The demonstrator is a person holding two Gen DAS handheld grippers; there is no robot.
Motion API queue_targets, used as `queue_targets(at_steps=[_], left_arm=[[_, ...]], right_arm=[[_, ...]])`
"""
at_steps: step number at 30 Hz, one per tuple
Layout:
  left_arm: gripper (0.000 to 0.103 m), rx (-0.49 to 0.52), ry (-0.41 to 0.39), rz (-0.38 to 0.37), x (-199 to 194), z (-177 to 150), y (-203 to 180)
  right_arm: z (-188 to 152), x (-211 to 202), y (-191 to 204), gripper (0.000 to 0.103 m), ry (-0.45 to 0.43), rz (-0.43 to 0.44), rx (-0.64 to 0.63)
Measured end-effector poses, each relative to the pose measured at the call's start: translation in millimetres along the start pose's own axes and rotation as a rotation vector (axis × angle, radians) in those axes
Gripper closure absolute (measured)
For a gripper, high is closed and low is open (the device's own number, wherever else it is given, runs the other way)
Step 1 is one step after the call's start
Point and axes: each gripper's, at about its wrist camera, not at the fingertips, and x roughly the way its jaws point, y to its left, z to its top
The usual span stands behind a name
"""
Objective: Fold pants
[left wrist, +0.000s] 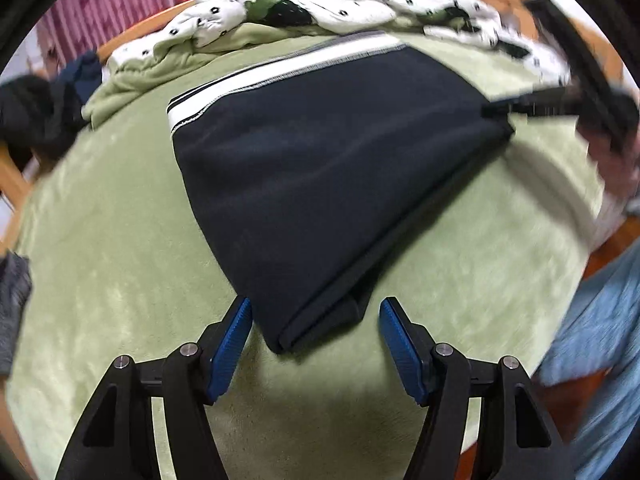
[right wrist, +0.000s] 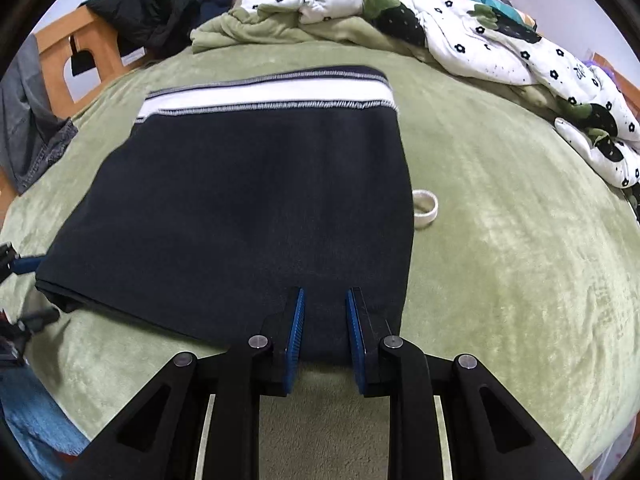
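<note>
Dark folded pants (left wrist: 320, 168) with a white-striped waistband (right wrist: 264, 98) lie flat on a green blanket (right wrist: 500, 260). In the left wrist view my left gripper (left wrist: 314, 308) stands open around the near corner of the pants, and its blue pads do not press the cloth. That gripper also shows at the left edge of the right wrist view (right wrist: 32, 288). My right gripper (right wrist: 326, 300) hovers over the near edge of the pants with its jaws narrowly apart. The fabric lies flat under it. From the left wrist view, the right gripper (left wrist: 492, 111) is blurred at the pants' far corner.
A small white ring (right wrist: 425, 208) lies on the blanket just right of the pants. A white flowered quilt (right wrist: 500, 52) is heaped along the far side. A dark jacket (right wrist: 144, 12) hangs on the wooden bed frame (right wrist: 56, 48). A person's jeans (right wrist: 24, 412) stand at the bed's edge.
</note>
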Motion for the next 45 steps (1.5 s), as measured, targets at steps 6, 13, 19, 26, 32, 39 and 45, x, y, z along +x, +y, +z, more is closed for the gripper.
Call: queue_targets(at_steps=[6, 13, 19, 26, 32, 39, 45], left_arm=[[0.082, -0.007, -0.063, 0.128, -5.5, 2.9, -5.3], [0.084, -0.284, -0.036, -0.004, 6.7, -20.5, 28.3], [0.077, -0.301, -0.068, -0.012, -18.0, -27.5, 27.2], [0.044, -0.378, -0.263, -0.035, -61.4, -5.6, 43.8], [0.044, -0.426, -0.169, -0.031, -9.2, 47.8, 46.0], [0.040, -0.331, -0.099, 0.066, 16.6, 28.1, 8.6], [0.038, -0.366, -0.102, 0.047, 12.7, 22.4, 7.8]], right_arm=[[-0.7, 4.9, -0.5, 0.081, 0.009, -0.006, -0.013], [-4.5, 3.7, -4.7, 0.081, 0.008, 0.015, -0.017], [-4.4, -1.6, -3.2, 0.081, 0.004, 0.022, -0.063], [6.4, -29.3, -6.7, 0.078, -0.126, 0.039, -0.029], [7.8, -7.3, -1.7, 0.077, -0.151, -0.025, -0.020], [-16.4, 28.2, 5.3, 0.078, -0.064, -0.064, -0.115], [-8.3, 29.2, 0.7, 0.078, -0.013, -0.029, -0.081]])
